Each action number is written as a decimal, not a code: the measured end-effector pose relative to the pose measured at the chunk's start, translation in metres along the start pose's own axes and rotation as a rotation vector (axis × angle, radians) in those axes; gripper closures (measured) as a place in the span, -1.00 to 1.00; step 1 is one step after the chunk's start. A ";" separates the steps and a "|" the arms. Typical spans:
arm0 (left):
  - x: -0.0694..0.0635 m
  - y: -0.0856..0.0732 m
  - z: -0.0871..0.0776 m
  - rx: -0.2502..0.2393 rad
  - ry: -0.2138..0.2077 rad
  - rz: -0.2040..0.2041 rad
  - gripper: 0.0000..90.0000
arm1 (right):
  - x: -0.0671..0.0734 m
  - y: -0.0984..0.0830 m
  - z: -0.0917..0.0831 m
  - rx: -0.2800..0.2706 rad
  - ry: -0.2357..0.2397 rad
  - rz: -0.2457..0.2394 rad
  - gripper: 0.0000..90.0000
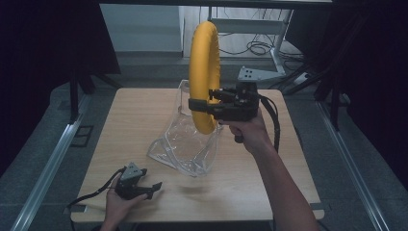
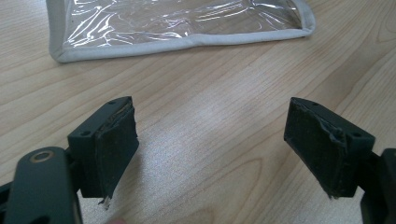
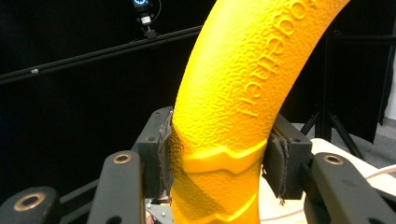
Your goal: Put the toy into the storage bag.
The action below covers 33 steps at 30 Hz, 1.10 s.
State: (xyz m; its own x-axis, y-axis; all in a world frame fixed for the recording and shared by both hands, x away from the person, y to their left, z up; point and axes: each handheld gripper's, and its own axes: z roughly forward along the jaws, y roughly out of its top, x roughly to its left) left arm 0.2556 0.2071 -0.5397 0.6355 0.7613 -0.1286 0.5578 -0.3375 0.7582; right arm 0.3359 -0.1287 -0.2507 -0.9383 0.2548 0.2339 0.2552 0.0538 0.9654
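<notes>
A big yellow ring (image 1: 204, 72) stands upright in the air over the table, edge-on to the high view. My right gripper (image 1: 199, 105) is shut on its lower part. In the right gripper view both pads (image 3: 164, 156) press on the textured yellow ring (image 3: 233, 102). Just under and behind the ring stands a clear plastic bag (image 1: 185, 139) with a pale trim, its mouth upward. My left gripper (image 1: 153, 188) rests low near the table's front left, open and holding nothing. In the left gripper view its gripper (image 2: 210, 144) faces bare wood, with the clear bag's (image 2: 177, 23) trimmed edge farther ahead.
The wooden table (image 1: 134, 120) has bare wood at the left and front. Black curtains hang on both sides. Metal stands and cables (image 1: 260, 48) sit on the floor behind the table, and a rail (image 1: 48, 168) runs along the left.
</notes>
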 end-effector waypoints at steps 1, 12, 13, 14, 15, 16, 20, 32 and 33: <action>0.000 0.000 0.000 0.001 -0.001 -0.001 -0.62 | -0.001 -0.001 0.001 0.002 0.002 0.002 0.09; 0.000 0.000 0.001 0.010 -0.003 0.002 -0.62 | -0.007 -0.014 0.011 0.021 0.018 0.034 0.09; 0.000 0.000 0.001 0.009 -0.003 -0.001 -0.62 | -0.007 -0.015 0.012 0.023 0.019 0.036 0.09; 0.000 0.000 0.000 0.009 -0.003 0.000 -0.62 | -0.007 -0.017 0.013 0.023 0.022 0.039 0.09; 0.000 0.000 0.000 0.009 -0.003 0.000 -0.62 | -0.008 -0.018 0.013 0.023 0.023 0.041 0.09; 0.000 0.000 0.000 0.009 -0.002 0.000 -0.62 | -0.008 -0.019 0.014 0.024 0.026 0.048 0.09; 0.000 0.000 0.001 0.011 -0.003 0.002 -0.62 | -0.010 -0.025 0.018 0.035 0.030 0.062 0.09; 0.000 0.000 0.001 0.004 -0.003 -0.003 -0.62 | -0.015 -0.038 0.025 0.046 0.042 0.083 0.09; 0.000 0.000 0.001 0.004 -0.003 -0.003 -0.62 | -0.015 -0.039 0.026 0.046 0.043 0.085 0.09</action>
State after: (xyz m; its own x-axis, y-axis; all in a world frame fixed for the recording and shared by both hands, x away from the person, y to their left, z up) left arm 0.2555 0.2065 -0.5400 0.6349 0.7611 -0.1327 0.5620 -0.3372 0.7553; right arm 0.3461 -0.1099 -0.2945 -0.9216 0.2191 0.3203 0.3438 0.0781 0.9358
